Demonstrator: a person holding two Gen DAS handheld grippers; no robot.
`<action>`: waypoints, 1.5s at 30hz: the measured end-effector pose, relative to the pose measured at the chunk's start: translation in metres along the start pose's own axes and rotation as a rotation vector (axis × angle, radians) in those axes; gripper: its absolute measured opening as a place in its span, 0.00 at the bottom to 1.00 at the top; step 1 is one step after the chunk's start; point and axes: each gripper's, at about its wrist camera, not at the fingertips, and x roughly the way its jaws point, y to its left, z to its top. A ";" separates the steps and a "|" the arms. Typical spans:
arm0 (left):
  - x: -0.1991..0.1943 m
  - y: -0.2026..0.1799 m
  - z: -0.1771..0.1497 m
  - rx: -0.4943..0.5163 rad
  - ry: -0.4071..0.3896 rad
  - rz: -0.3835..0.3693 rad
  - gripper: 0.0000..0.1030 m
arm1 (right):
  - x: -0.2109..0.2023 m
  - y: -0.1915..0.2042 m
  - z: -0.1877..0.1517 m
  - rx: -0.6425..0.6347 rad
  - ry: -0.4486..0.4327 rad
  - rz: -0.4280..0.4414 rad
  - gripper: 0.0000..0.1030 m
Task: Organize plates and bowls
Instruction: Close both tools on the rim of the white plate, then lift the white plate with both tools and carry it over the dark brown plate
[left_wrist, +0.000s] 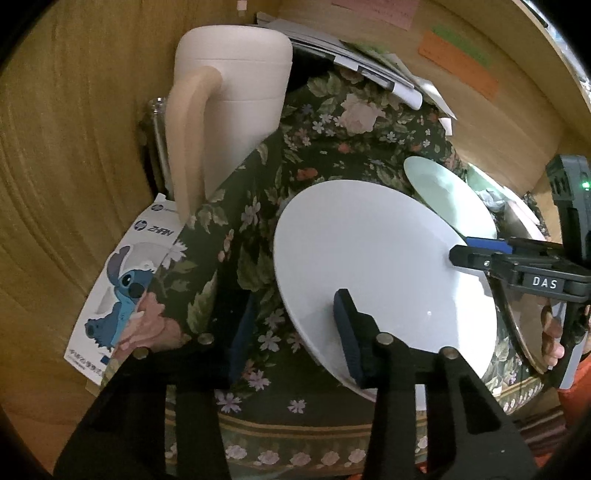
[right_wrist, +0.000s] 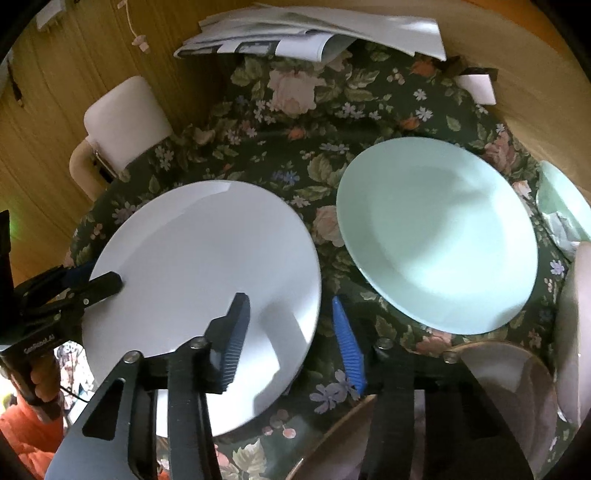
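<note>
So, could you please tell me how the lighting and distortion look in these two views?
Left wrist view: strong fisheye bending curves the wooden wall; a small glare dot sits on the white plate. Right wrist view: the right gripper casts a soft shadow on the white plate; the mint plate looks slightly blurred.

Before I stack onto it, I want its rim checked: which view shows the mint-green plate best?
The right wrist view: the mint-green plate lies whole and unobstructed on the floral cloth. The left wrist view shows only a sliver behind the white plate.
</note>
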 end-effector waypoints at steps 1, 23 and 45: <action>0.001 -0.001 0.000 0.004 0.001 -0.004 0.38 | 0.002 0.000 0.000 0.001 0.008 0.007 0.33; 0.002 -0.009 0.005 -0.001 0.007 -0.006 0.30 | -0.008 -0.002 0.000 0.011 -0.031 0.011 0.28; -0.027 -0.070 0.016 0.061 -0.059 -0.070 0.30 | -0.085 -0.025 -0.032 0.091 -0.191 -0.017 0.28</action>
